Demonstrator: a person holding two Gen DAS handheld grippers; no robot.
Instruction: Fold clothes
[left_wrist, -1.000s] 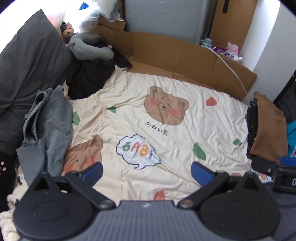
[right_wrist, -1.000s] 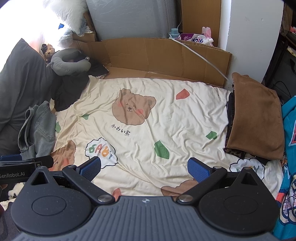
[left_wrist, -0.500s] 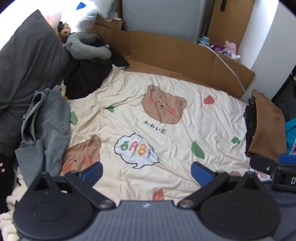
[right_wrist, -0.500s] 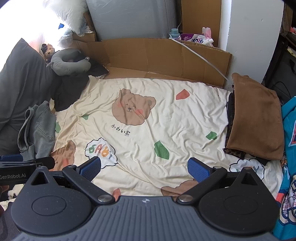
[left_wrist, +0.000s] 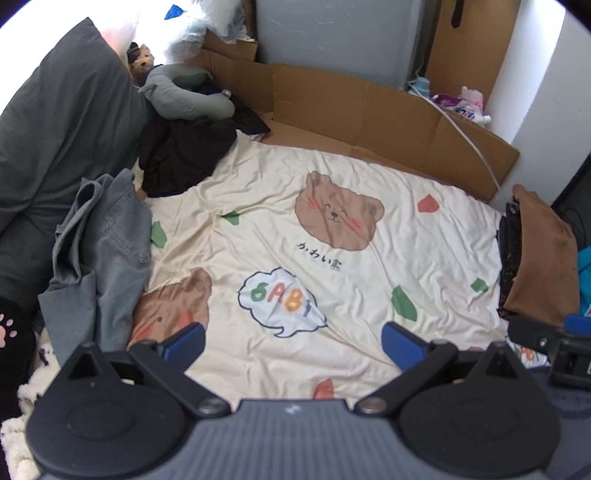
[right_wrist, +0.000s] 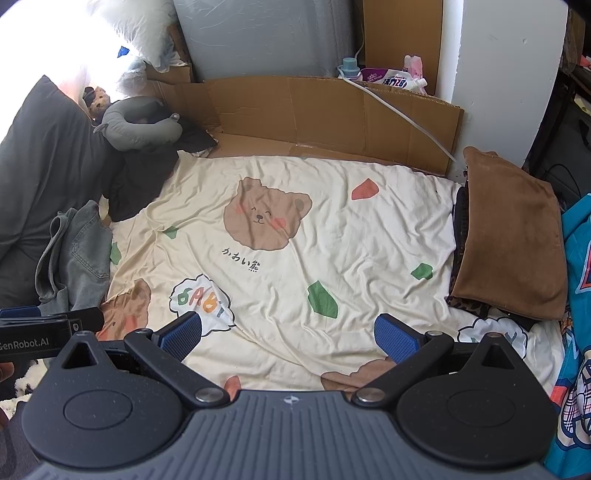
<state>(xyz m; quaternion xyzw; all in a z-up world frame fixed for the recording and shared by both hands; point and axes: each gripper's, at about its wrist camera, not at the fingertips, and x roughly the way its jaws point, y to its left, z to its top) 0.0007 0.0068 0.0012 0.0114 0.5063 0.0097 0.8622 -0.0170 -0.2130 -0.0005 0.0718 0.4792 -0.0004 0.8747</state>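
Observation:
A crumpled grey denim garment lies on the left edge of the bed. A black garment is heaped behind it. On the right sits a folded brown garment on top of a dark folded stack. My left gripper hovers open above the near part of the cream bear-print sheet, holding nothing. My right gripper is open too, over the same sheet, with nothing between its fingers.
Cardboard panels line the far side of the bed. A grey neck pillow and a big dark pillow sit at the left. A blue printed cloth hangs at the right edge.
The left wrist view has shifted slightly, so the bed scene sits a little further left and lower in frame. The right gripper has barely moved. Both stay open.

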